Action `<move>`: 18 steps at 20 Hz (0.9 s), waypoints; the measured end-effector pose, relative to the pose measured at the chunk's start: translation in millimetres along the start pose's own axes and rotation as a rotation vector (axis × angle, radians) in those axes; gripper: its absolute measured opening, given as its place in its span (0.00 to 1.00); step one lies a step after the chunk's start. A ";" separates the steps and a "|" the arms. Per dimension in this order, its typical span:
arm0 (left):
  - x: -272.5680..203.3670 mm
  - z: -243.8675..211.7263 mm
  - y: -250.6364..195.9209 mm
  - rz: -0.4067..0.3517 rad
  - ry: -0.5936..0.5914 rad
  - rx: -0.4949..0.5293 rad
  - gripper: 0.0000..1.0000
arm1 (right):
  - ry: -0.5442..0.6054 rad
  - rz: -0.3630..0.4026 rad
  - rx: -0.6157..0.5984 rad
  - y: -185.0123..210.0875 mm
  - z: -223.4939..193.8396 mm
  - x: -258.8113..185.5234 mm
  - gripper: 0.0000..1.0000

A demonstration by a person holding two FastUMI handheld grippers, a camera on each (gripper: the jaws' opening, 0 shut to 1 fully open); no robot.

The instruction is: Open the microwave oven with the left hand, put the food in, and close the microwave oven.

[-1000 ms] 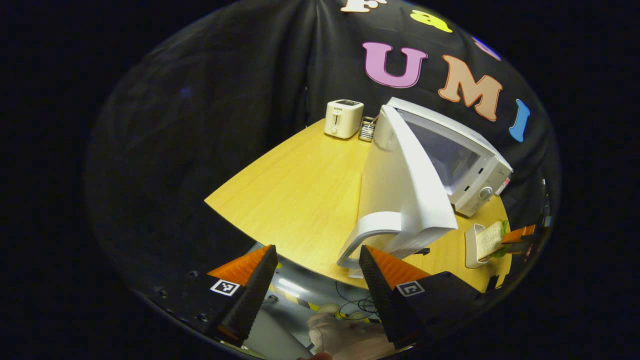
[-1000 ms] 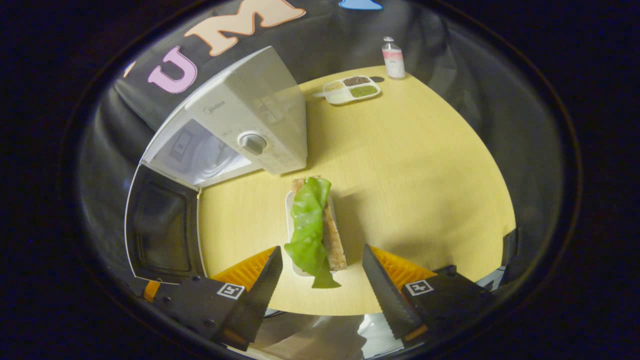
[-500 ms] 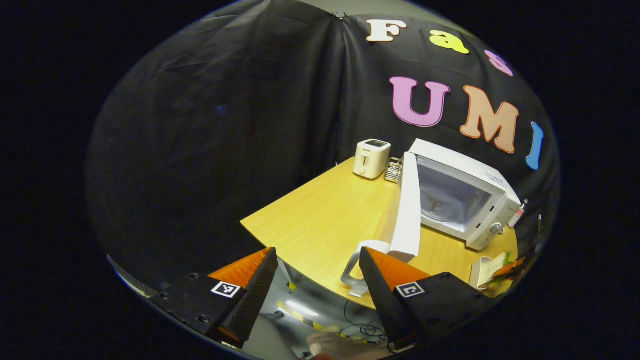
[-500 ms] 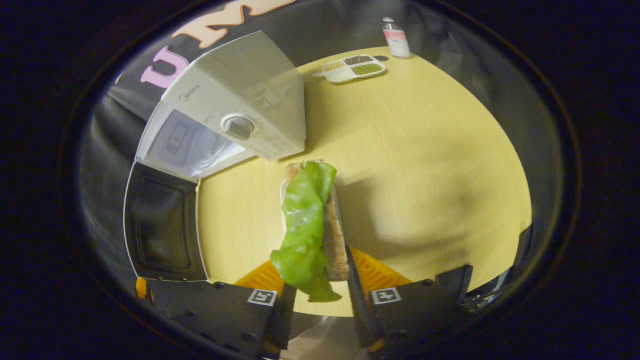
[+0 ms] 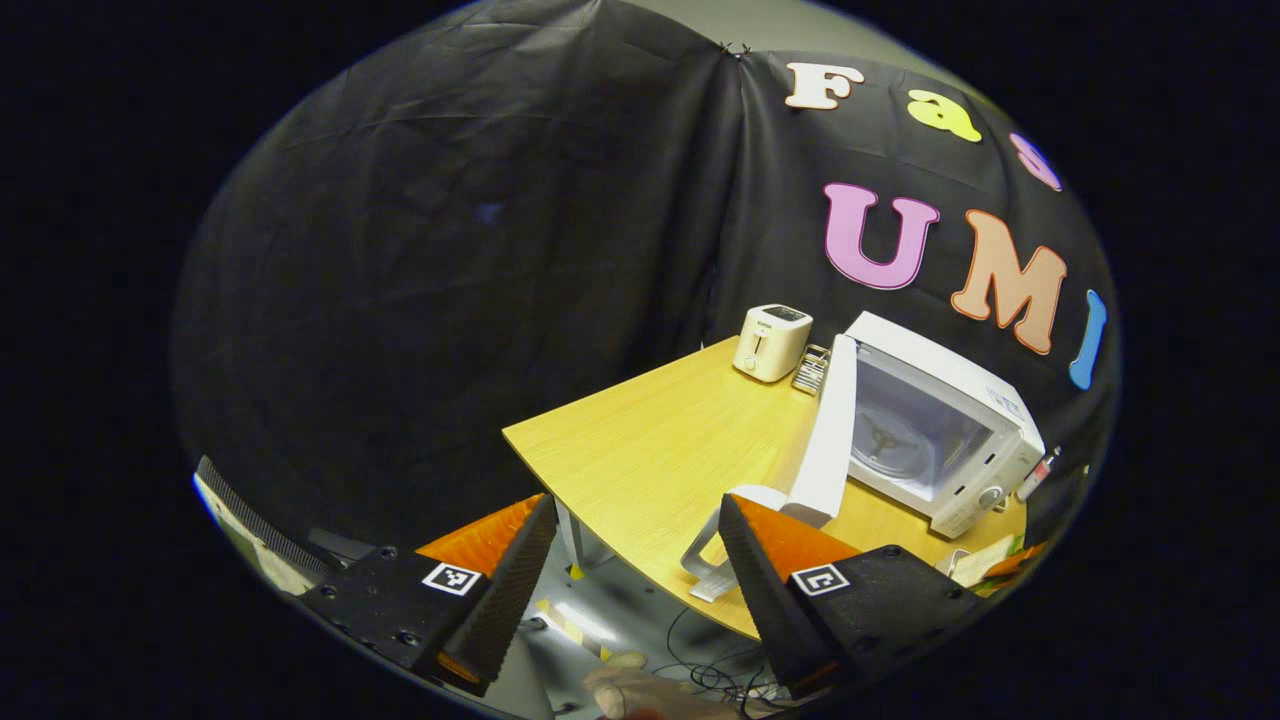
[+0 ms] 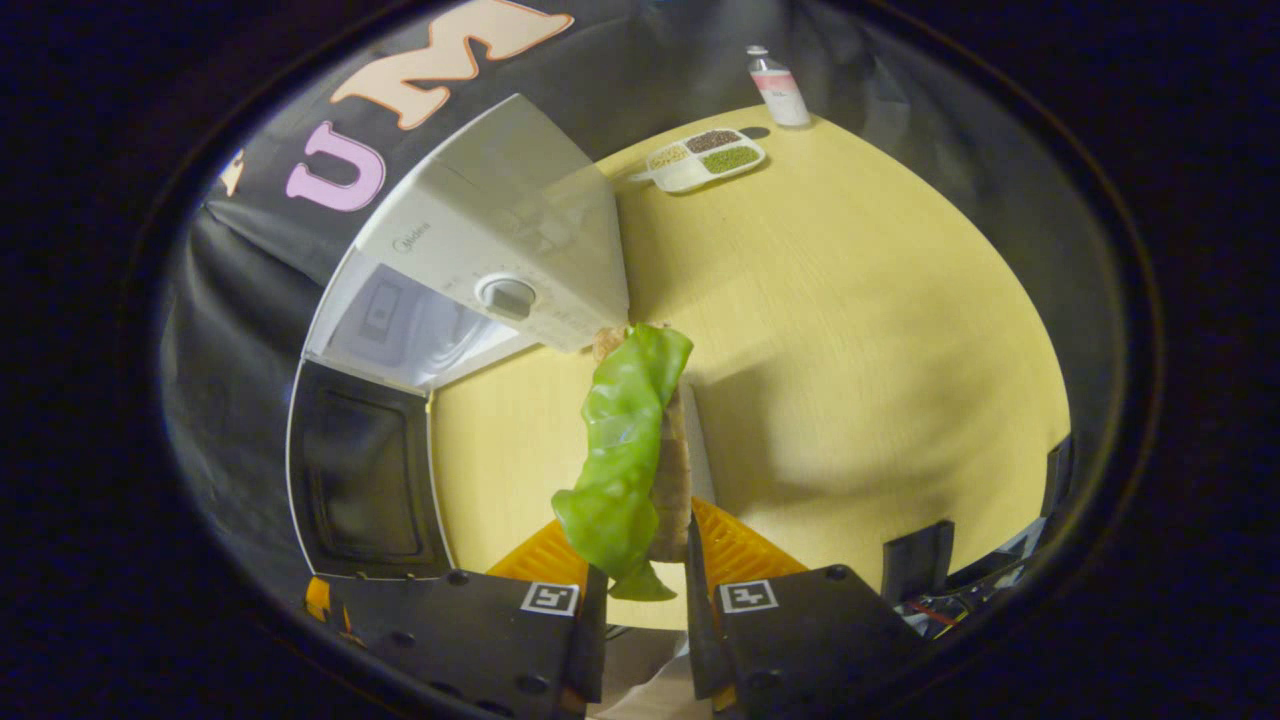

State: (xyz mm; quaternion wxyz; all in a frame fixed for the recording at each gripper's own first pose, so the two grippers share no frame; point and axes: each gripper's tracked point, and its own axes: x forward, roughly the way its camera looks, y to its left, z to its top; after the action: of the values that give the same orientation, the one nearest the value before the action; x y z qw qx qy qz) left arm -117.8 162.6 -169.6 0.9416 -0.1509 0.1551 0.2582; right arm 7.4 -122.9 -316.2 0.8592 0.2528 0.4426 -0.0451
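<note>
1. The left gripper (image 5: 632, 545) is held with its fingers spread wide and nothing between them; it is kept back off the table edge, presumably so that the swung-out door is left alone and the opening stays free.
2. Just beyond its right-hand finger (image 5: 745, 555), the microwave door (image 5: 828, 440) is seen standing open, its handle (image 5: 715, 540) nearest that finger and apart from it. Farther right the microwave oven (image 5: 940, 430) is shown with its cavity exposed, so the opening step can be judged done.
3. In the right gripper view, the right gripper (image 6: 640, 590) is closed to a narrow gap on the near end of the food (image 6: 640, 440), a bread slice under a limp green leaf. The grip is taken at the end so that the rest can be reached forward into the cavity.
4. The food appears lifted with its white tray, though whether the tray (image 6: 697, 440) is clamped too cannot be told for certain.
5. Ahead and left of these fingers the open cavity (image 6: 405, 325) is waiting; the food is not yet inside it.
</note>
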 end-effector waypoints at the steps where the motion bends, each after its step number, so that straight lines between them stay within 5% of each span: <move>1: -0.7 1.6 1.0 0.005 -0.003 -0.001 0.97 | -0.009 0.007 0.006 1.0 0.6 -7.4 0.36; 2: -0.5 3.0 1.5 0.009 -0.008 0.000 0.97 | -0.019 0.015 0.012 2.8 1.2 -15.1 0.30; 3: -0.2 5.3 0.9 0.010 -0.013 0.000 0.97 | -0.029 0.026 0.018 4.8 1.4 -21.9 0.36; 7: 5.7 13.9 0.7 0.005 -0.028 0.035 0.97 | -0.062 0.080 0.051 22.0 -6.2 -46.3 0.37; 8: 11.6 17.0 -1.3 -0.006 -0.034 0.044 0.96 | -0.070 0.092 0.066 27.1 -9.6 -51.0 0.30; 9: 16.4 20.3 -4.1 -0.019 -0.036 0.050 0.97 | -0.077 0.105 0.083 32.6 -12.9 -54.5 0.37; 13: 44.7 29.2 -12.6 -0.091 -0.032 0.069 0.96 | -0.107 0.141 0.146 60.2 -24.6 -61.2 0.30; 14: 55.1 31.8 -12.5 -0.108 -0.029 0.073 0.96 | -0.116 0.145 0.159 68.4 -26.2 -60.3 0.36; 18: 91.7 44.7 -11.7 -0.172 -0.003 0.087 0.96 | -0.151 0.191 0.233 117.9 -33.5 -57.3 0.36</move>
State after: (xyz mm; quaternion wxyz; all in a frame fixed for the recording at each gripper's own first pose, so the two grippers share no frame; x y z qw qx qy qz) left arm -27.0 209.5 -160.6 0.9661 -0.1223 0.1513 0.1697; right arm -16.4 -13.0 -241.0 0.8552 0.3875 0.3427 -0.0331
